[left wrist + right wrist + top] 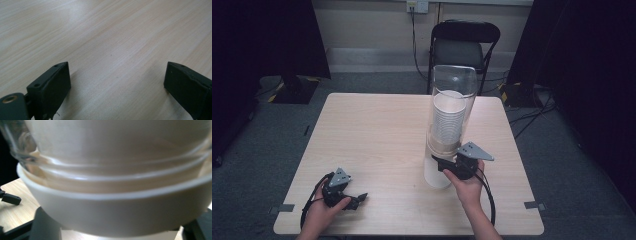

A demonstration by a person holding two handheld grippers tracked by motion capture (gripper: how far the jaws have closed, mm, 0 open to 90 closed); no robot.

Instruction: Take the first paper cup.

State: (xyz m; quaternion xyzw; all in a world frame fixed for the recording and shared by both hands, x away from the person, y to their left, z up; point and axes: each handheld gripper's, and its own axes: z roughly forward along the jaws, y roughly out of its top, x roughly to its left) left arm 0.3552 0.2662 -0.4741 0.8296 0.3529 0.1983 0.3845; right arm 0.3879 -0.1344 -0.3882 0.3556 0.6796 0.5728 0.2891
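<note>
A clear tube point(451, 107) stands upright toward the right edge of the surface point(377, 135), loaded with a stack of white cups point(447, 120) — a dispenser, so the cups feed out from the bottom one at a time. The lowest cup point(438, 172) hangs out below the tube's mouth, its rim just under the tube's lower ring, which is why the right hand-held gripper point(443, 164) comes in level at that height rather than from above.

In the right gripper view the cup point(117, 212) sits between the two jaws, which show at the lower corners of the picture, drawn in close against its wall just below the rim. The jaws are partly closed, about the cup's width, and appear to press on it; the contact itself is blurred by nearness, so the hold is a judgement.

The left hand-held gripper point(357, 201) rests low near the front left corner of the surface — out of the way. Its jaws stand wide apart with nothing between them but bare wood point(110, 50).
</note>
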